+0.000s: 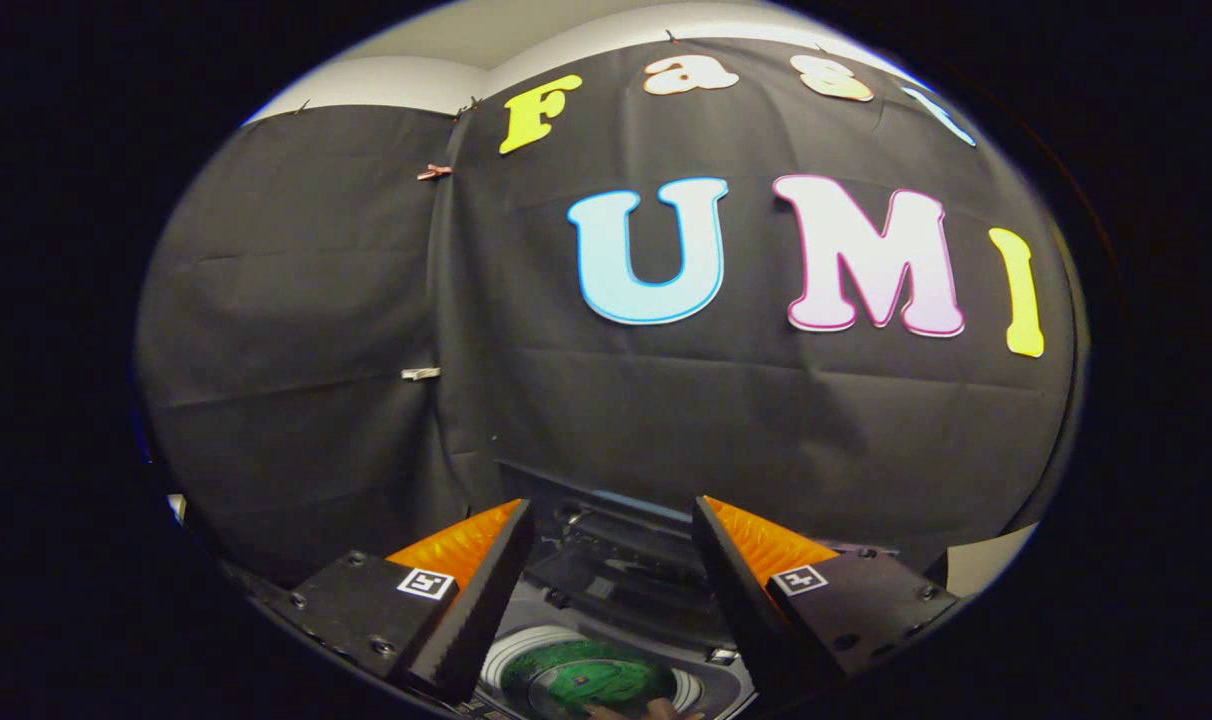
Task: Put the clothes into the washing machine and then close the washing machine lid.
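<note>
Gripper view: tool (611, 520) wide apart (empty)

Layout. The two-finger gripper (611, 590) hangs above the top-loading washing machine (616, 570), its fingers spread with nothing between them. The round drum opening (591, 675) lies below, at six o'clock; the raised lid (606, 505) stands behind, at twelve, before the cloth wall.

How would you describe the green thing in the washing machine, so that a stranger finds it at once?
Start at the black cloth wall; below it stands the washing machine, its lid raised. Look down between the open gripper fingers into the pale ribbed drum. The green garment lies there, the only brightly coloured thing among dark and pale parts.
</note>
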